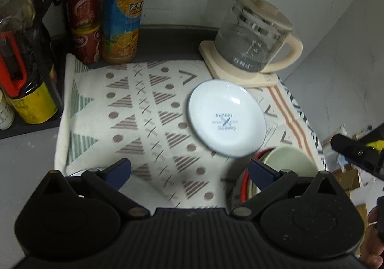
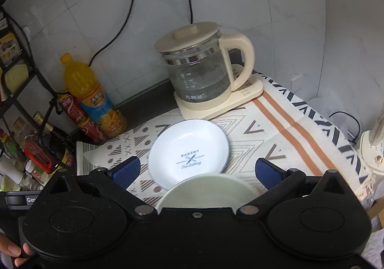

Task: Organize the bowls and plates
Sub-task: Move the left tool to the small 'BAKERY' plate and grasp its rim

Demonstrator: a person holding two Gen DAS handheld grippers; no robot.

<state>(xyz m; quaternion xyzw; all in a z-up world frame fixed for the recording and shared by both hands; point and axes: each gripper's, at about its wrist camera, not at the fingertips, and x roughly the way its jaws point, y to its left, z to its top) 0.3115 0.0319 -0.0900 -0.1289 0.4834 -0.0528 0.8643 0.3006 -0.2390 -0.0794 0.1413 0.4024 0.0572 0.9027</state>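
A white shallow plate with a dark rim and blue print [image 1: 226, 118] lies on the patterned cloth [image 1: 134, 110]; it also shows in the right wrist view [image 2: 188, 151]. A pale green bowl [image 1: 291, 161] sits just near of it, over a red-rimmed dish [image 1: 243, 185]; the bowl also shows in the right wrist view [image 2: 208, 188]. My left gripper [image 1: 189, 170] is open and empty above the cloth, left of the bowl. My right gripper [image 2: 196, 169] is open and empty, its fingers either side of the bowl and plate. A silver rim [image 1: 81, 172] peeks out by the left gripper's left finger.
A glass kettle [image 2: 199, 70] on a cream base stands at the back right. An orange juice bottle [image 1: 123, 10] and red cans [image 1: 82, 19] stand at the back left, by a black rack of bottles [image 1: 26, 72]. Cables hang on the wall.
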